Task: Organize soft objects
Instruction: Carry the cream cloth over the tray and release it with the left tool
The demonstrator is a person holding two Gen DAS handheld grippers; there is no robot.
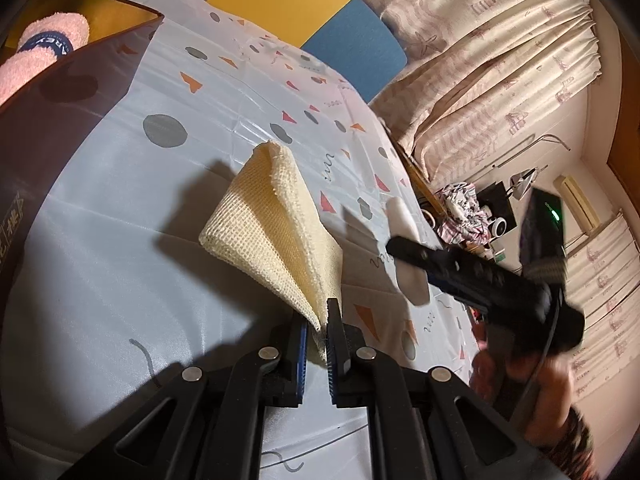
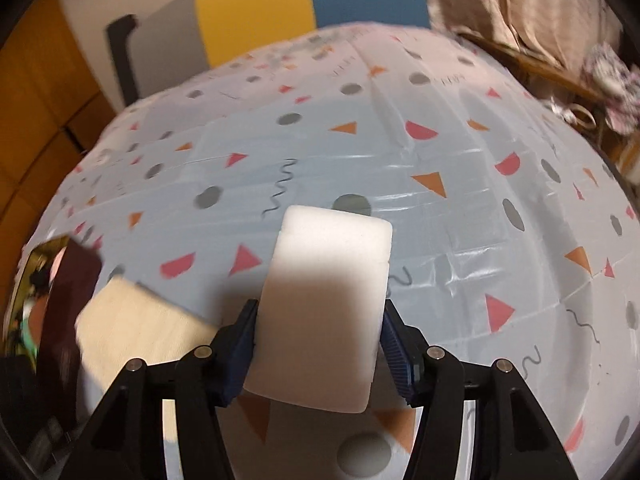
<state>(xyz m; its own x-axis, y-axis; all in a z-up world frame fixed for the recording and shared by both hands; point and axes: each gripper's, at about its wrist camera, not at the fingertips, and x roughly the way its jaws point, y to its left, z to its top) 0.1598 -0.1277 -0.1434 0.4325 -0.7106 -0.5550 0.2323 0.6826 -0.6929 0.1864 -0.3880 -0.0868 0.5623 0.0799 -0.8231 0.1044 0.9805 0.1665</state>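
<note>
The left tongs [image 1: 316, 344] pinch a corner of the cream mesh cloth [image 1: 276, 220], lifting it off the counter [image 1: 120, 260]. The right tongs [image 2: 320, 354] are spread around a white foam block [image 2: 324, 312]; its left pad touches the block and the right stands just clear.

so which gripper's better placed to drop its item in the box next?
Probably left. The left gripper is already shut on the cream cloth, and the brown box sits on its side. The right gripper straddles the white sponge, grip unclear.

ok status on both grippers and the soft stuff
Left gripper shut on cream mesh cloth. White foam block sits between right gripper jaws. Pink towel already in brown box.
</note>
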